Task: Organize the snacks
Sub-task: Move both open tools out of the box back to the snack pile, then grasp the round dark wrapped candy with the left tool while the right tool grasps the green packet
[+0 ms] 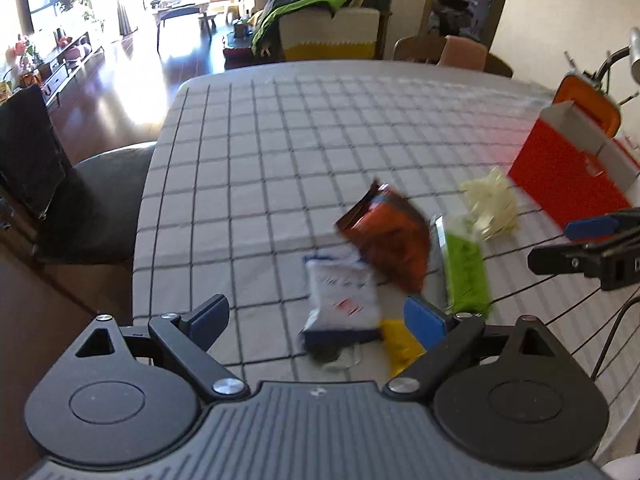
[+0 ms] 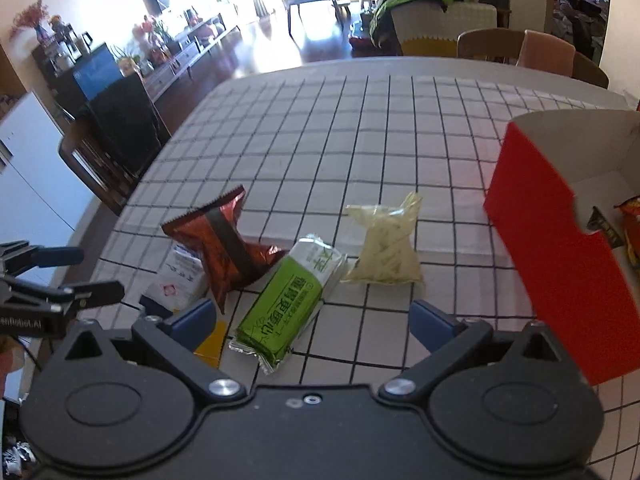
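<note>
Snacks clustered beside red box

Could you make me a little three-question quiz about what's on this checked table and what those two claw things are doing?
1. True or false: the red box is still empty.
2. Which packet lies between the brown foil packet and the clear bag of pale strips?
A. the green packet
B. the white and blue packet
C. a yellow packet
3. Fill in: the left gripper and the right gripper both have their jaws ____, holding nothing.

Key
1. False: an orange-red packet already shows inside it.
2. A
3. open
</note>
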Motion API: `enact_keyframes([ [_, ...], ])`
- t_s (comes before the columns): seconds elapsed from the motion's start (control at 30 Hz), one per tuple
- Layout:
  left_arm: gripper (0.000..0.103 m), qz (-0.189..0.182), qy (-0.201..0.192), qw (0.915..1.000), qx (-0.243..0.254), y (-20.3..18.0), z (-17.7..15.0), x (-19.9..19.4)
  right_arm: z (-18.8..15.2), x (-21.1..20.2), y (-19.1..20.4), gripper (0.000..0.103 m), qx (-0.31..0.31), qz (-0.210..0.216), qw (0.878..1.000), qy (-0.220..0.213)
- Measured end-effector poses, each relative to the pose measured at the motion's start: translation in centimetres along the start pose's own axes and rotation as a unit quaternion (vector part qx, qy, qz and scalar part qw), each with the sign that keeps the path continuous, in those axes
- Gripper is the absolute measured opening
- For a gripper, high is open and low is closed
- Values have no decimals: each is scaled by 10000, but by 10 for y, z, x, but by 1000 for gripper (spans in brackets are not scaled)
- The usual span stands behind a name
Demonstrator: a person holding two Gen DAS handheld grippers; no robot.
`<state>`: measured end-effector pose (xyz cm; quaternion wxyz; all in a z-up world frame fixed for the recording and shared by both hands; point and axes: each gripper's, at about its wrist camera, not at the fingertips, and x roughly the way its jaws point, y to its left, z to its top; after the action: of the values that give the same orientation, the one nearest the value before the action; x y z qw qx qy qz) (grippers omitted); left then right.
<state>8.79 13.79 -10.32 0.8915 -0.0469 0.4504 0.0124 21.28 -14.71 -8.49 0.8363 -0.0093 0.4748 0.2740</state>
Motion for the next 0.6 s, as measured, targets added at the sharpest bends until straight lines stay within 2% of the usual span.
enact_keyframes([
  [0.17,95,197,175,9996,131,3,-17,19,1,28,10,103,20,-223,9995,204],
  [0.33,95,194,350,9988,272,3,-27,34,1,50,17,101,-7,-520,9980,370],
  [0.43,94,277,429,9976,462,-1,-28,42,3,61,18,97,57,-644,9968,476],
  [0.6,92,197,540,9963,632,-6,-24,50,6,73,22,94,27,-699,9960,552],
])
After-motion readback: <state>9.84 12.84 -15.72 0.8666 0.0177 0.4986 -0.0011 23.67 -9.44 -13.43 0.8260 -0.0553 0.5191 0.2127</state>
